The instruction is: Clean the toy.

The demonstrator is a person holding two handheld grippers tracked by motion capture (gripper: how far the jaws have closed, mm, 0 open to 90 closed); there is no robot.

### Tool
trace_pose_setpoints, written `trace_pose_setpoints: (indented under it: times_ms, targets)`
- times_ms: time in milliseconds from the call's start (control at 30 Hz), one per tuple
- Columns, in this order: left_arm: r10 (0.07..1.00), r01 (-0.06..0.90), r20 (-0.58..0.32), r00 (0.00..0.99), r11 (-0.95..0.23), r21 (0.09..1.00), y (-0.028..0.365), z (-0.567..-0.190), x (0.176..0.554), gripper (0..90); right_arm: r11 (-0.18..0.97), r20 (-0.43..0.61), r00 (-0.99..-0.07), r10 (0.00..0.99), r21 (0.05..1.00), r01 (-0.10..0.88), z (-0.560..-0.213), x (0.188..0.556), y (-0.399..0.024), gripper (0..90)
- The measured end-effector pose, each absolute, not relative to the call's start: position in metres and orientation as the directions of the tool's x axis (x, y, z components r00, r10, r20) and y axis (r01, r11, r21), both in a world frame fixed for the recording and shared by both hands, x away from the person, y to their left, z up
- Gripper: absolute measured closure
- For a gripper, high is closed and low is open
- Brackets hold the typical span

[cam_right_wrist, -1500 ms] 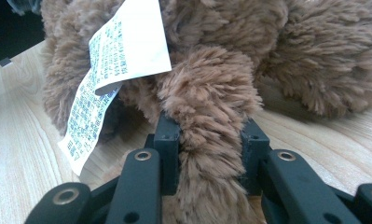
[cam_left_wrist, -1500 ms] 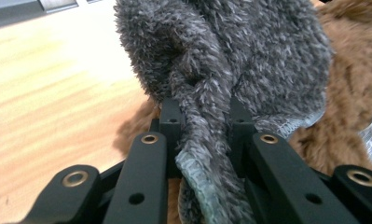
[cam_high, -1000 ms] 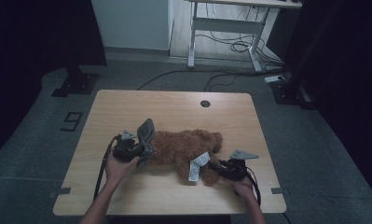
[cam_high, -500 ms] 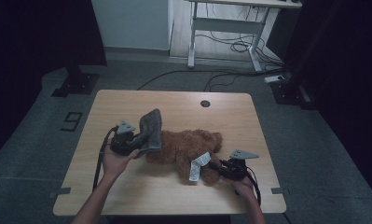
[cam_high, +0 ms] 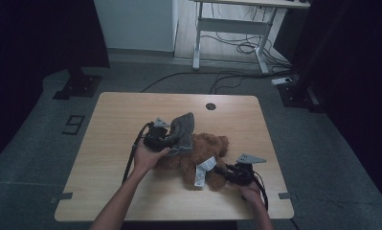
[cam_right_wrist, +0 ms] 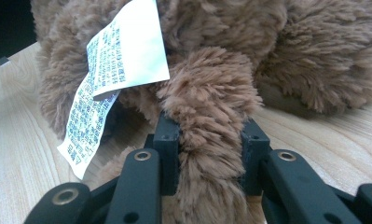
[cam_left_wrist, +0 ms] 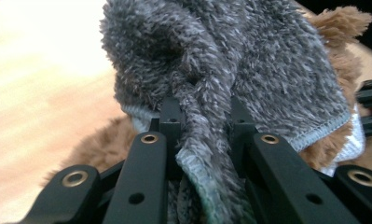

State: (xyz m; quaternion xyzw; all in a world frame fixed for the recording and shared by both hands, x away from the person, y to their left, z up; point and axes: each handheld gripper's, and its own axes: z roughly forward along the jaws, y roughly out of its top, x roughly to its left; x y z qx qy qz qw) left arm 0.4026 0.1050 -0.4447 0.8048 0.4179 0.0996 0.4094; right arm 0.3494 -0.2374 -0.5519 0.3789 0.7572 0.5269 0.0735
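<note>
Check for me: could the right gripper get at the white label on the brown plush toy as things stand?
Probably not right now. The right gripper is shut on a limb of the plush toy. The white label hangs close above its jaws with nothing between, so it would likely have to let go first.

Plush bear (cam_high: 198,155): lying on the worktop (cam_high: 112,124), near its middle.
Fleece garment (cam_high: 181,132): draping over the bear's left end, rising above it.
Left gripper (cam_high: 167,140): sitting just left of the bear, its jaws pinching the garment.
Right gripper (cam_high: 223,170): sitting at the bear's right front, its jaws clamping a limb.
Label (cam_high: 201,171): hanging at the bear's front, left of the right gripper.
</note>
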Motion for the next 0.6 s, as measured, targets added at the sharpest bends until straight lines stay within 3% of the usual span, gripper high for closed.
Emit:
trace_pose_setpoints:
  times_ms: [200,367,600]
  targets:
    - [0.744,0.576,-0.170,0.646,-0.328,0.749,0.110,-0.453,0.391,74.5,0.156,0.281,-0.698,0.658,0.857,0.492,-0.550,0.348,-0.237,58.8]
    - [0.732,0.560,-0.171,0.659,-0.325,0.762,0.111,-0.458,0.378,74.7,0.154,0.273,-0.685,0.676,0.856,0.494,-0.545,0.347,-0.244,44.5]
    - [0.710,0.532,-0.162,0.686,-0.337,0.777,0.110,-0.465,0.359,74.9,0.055,0.315,-0.649,0.692,0.874,0.482,-0.527,0.346,-0.258,30.7]
